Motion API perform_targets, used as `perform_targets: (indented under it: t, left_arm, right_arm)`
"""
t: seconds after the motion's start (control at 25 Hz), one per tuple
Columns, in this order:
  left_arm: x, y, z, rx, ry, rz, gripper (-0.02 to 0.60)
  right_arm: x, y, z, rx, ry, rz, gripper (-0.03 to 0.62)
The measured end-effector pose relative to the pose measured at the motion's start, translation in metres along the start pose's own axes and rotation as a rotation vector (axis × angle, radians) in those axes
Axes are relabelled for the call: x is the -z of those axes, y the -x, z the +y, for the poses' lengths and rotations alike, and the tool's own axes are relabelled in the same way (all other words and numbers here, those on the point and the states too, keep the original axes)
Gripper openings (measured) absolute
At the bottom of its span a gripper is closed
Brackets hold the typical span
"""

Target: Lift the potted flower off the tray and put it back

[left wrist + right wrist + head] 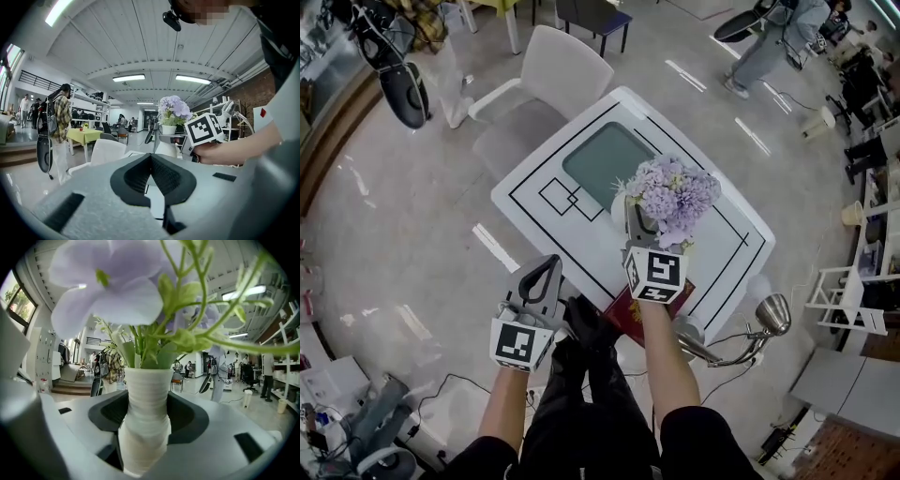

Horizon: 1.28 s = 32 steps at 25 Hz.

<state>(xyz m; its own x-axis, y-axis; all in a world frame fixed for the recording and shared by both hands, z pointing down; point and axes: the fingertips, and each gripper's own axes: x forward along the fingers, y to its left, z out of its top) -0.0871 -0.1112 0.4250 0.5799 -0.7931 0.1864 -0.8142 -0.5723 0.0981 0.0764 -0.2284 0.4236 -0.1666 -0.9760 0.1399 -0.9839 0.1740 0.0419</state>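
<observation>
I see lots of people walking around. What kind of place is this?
Probably a big indoor hall, perhaps a lab or workshop: long ceiling lights, storage shelves, and a yellow-clothed table with chairs.

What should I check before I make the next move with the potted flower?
1. Right gripper shut on the white pot: ok.
2. Pot upright, as the left gripper view shows it: ok.
3. Left gripper shut, empty, apart from the pot: ok.
4. Pot bottom clear of the table: cannot tell; the flowers hide it.
5. Tray position under the pot: cannot tell, hidden.
</observation>
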Motion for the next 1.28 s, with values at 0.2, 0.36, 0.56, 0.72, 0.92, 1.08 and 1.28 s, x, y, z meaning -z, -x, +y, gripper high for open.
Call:
perform_targets:
  t: [0.2, 0.36, 0.56, 0.72, 0.92, 1.08, 1.28]
  left_arm:
    - [0.016, -0.004, 0.015, -0.001, -0.004, 0.024, 0.003]
    - [0.034, -0.009, 0.024, -0.016, 0.048, 0.069, 0.003]
    - [0.052, -0.007, 0.035, -0.031, 0.061, 0.106, 0.003]
    - [0.066, -0.004, 0.044, -0.048, 0.060, 0.142, 0.003]
    - [0.077, 0.000, 0.054, -0.071, 0.067, 0.164, 0.003]
    - [0.081, -0.001, 0.052, -0.060, 0.061, 0.163, 0.003]
    - [0.083, 0.002, 0.051, -0.064, 0.087, 0.177, 0.003]
  right_arm:
    - [0.011, -0.039, -0.009, 0.015, 0.006, 0.011, 0.250]
    - [0.022, -0.072, -0.018, 0.027, 0.020, 0.013, 0.250]
    - [0.035, -0.106, -0.026, 0.030, 0.038, 0.015, 0.250]
    - [0.049, -0.125, -0.036, 0.037, 0.057, 0.025, 0.250]
    - [0.065, -0.136, -0.042, 0.044, 0.049, 0.047, 0.250]
    - [0.073, -0.137, -0.043, 0.044, 0.053, 0.050, 0.250]
    - [0.075, -0.140, -0.048, 0.043, 0.034, 0.072, 0.251]
